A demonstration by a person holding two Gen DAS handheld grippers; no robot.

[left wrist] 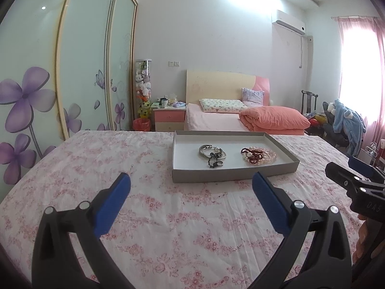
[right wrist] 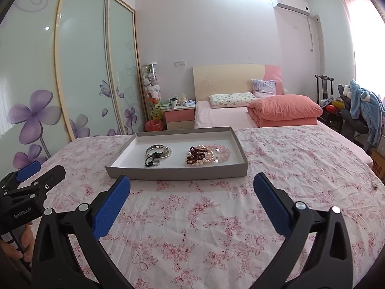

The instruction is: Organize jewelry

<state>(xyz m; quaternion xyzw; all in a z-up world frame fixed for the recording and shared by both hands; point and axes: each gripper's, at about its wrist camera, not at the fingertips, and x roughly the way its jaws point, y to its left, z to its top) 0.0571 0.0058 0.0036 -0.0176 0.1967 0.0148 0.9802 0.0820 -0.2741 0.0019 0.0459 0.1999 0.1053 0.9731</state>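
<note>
A shallow grey tray (left wrist: 231, 174) (right wrist: 173, 175) with a white floor rests on the pink floral cloth. Inside it, silver bangles and a dark beaded piece (left wrist: 213, 156) (right wrist: 157, 154) lie on the left. A heap of pink, pearl and dark red bead strings (left wrist: 259, 156) (right wrist: 208, 156) lies on the right. My left gripper (left wrist: 191, 180) hangs open in front of the tray's near wall, holding nothing. My right gripper (right wrist: 191, 180) is also open and empty, just short of the tray. Each gripper shows at the edge of the other's view.
The floral-cloth table (right wrist: 300, 168) spreads wide around the tray. A tiny dark item (right wrist: 374, 186) lies near its right edge. Behind stand a bed with an orange quilt (left wrist: 274, 120), a pink nightstand (left wrist: 169, 118) and sliding wardrobe doors (left wrist: 79, 60).
</note>
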